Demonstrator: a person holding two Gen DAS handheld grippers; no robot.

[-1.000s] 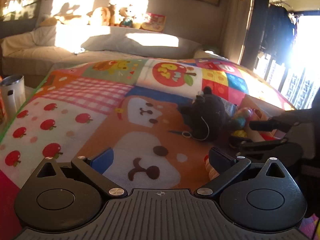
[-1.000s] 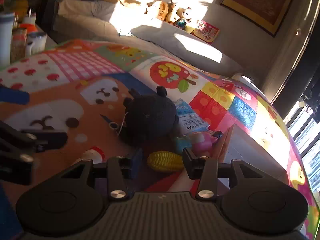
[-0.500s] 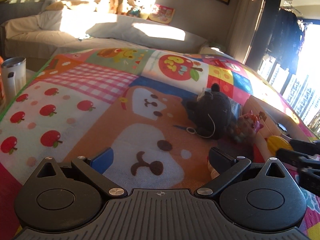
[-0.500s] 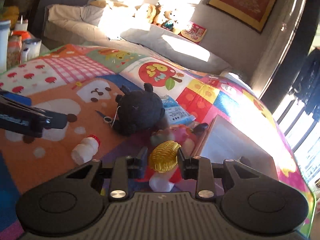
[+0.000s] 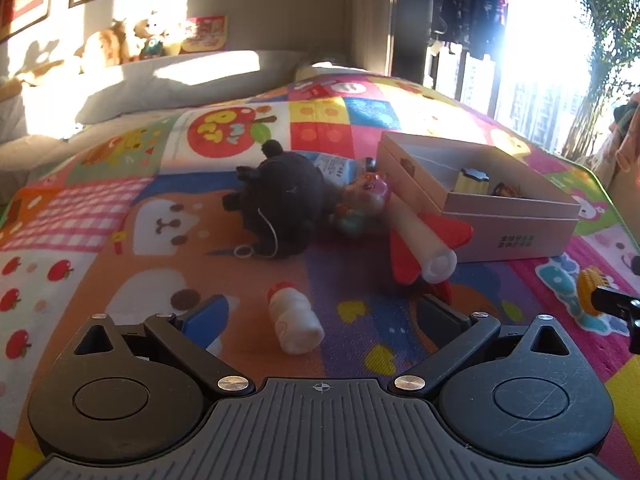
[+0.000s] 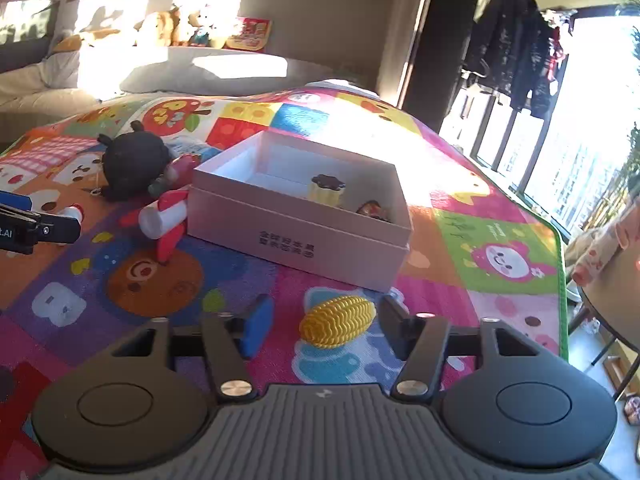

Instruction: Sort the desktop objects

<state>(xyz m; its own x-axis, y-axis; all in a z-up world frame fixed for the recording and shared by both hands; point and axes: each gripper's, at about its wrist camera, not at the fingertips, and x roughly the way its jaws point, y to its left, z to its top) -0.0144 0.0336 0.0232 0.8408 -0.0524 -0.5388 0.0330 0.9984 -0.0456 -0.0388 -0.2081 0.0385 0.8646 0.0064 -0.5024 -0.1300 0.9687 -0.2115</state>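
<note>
Although much of the patterned play mat is lit by hard sun, the layout can be read plainly, and it is the mat that carries everything. An open cardboard box is set toward the mat's right edge, with a small yellow cup-shaped piece and a dark item that cannot be identified already lying inside. Against the box's left wall a black plush toy, a pink figure and a red-and-white toy rocket are crowded together. A small white bottle with a red cap is lying on its side nearer the mat's front edge.

The right gripper has just been opening, and its jaws are now seen spread, with the yellow toy corn lying on the mat between them, apparently untouched by either pad. The corn is placed just in front of the box's near wall, its long axis running across the jaw gap and tilted up toward the right. It is judged that the right hand is by far the nearer to it.

The left gripper is also held wide apart, nothing being pinched; the bottle lies straight ahead between its fingers, its length pointing roughly along them.
</note>
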